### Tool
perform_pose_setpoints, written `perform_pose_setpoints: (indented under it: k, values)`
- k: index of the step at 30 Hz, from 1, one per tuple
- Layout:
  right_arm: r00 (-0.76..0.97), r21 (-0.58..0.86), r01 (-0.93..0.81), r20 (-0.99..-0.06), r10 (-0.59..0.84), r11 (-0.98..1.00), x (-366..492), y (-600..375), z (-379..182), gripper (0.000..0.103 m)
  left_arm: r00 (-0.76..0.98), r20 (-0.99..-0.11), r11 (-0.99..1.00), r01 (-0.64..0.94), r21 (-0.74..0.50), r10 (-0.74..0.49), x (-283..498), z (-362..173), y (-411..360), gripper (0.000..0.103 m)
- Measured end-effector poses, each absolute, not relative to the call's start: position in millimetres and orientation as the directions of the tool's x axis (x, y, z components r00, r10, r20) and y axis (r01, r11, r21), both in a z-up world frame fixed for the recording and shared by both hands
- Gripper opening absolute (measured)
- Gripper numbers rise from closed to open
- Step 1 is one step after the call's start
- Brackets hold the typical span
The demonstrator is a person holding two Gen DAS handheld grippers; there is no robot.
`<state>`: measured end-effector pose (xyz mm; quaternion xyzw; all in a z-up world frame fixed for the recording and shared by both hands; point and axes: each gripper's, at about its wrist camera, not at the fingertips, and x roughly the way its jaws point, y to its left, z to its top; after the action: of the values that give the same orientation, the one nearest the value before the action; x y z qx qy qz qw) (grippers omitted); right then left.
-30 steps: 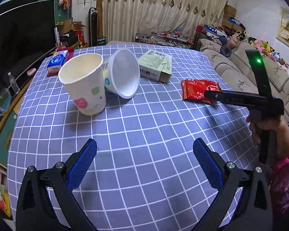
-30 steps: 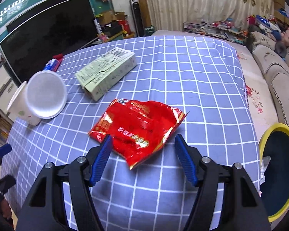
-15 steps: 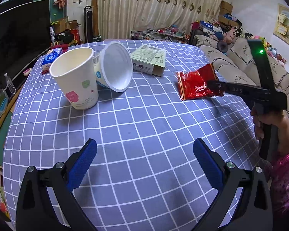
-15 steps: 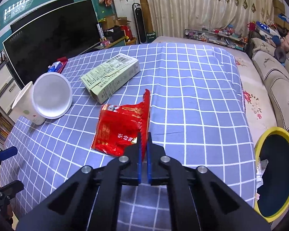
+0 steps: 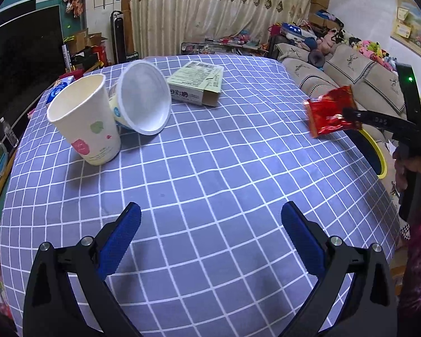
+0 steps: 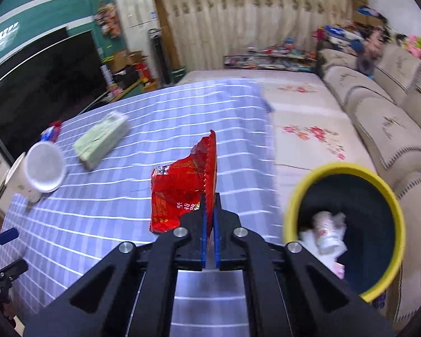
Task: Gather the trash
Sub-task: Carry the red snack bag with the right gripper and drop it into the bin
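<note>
- The right gripper (image 6: 209, 219) is clamped on the crumpled red foil snack wrapper (image 6: 182, 188). Its blue pads are pressed together on one edge of the wrapper, and the rest of the wrapper hangs clear of the table.
- In the left wrist view the wrapper (image 5: 329, 113) is in the air beyond the right edge of the table, over the sofa side. The black tips of the right gripper (image 5: 350, 115) cover part of it.
- The left gripper (image 5: 210, 236) is open. Its blue-padded fingers (image 5: 120, 238) stand wide apart above the table with nothing between them.
- The round dark bin with a yellow rim (image 6: 308, 185) stands on the floor just beside the table. The picture edge cuts off its lower right part. White crumpled items lie inside; they are too blurred to identify.
- In the left wrist view only a short arc of the yellow rim (image 5: 377, 154) shows behind the table edge and the right gripper.
- The table with the blue-and-white checked cloth (image 5: 210, 168) carries three further items: an upright white paper cup (image 5: 84, 123), a white plastic bowl tipped on its side (image 5: 143, 101) and leaning against the cup, and a flat pale green carton box (image 5: 196, 84) further back.
- The right wrist view is motion-blurred. The print on the box (image 6: 101, 137) and the cups is not legible there.
- A hand (image 5: 409, 171) holds the right gripper handle. The picture edge crops it.
</note>
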<state>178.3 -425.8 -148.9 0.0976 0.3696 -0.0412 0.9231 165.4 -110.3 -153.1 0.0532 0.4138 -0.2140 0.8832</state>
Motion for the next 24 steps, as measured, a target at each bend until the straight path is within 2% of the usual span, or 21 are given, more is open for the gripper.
perform_pose_setpoints:
  k: [12, 21, 24]
  values:
    - [0.721, 0.174, 0.384, -0.67, -0.177, 0.907, 127, -532, -152, 0.004, 0.564, -0.753, 0.893, 0.444, -0.068, -0.338, 168, -151, -133, 0.098]
    - [0.644, 0.121, 0.441, -0.732, -0.22, 0.889, 130, -555, -184, 0.007, 0.566, -0.759, 0.893, 0.448, -0.044, -0.321, 170, -151, -144, 0.098]
    - [0.636, 0.125, 0.448, -0.74, -0.217, 0.885, 131, -555, -192, 0.03, 0.566, -0.763, 0.893, 0.448, -0.035, -0.313, 171, -152, -146, 0.098]
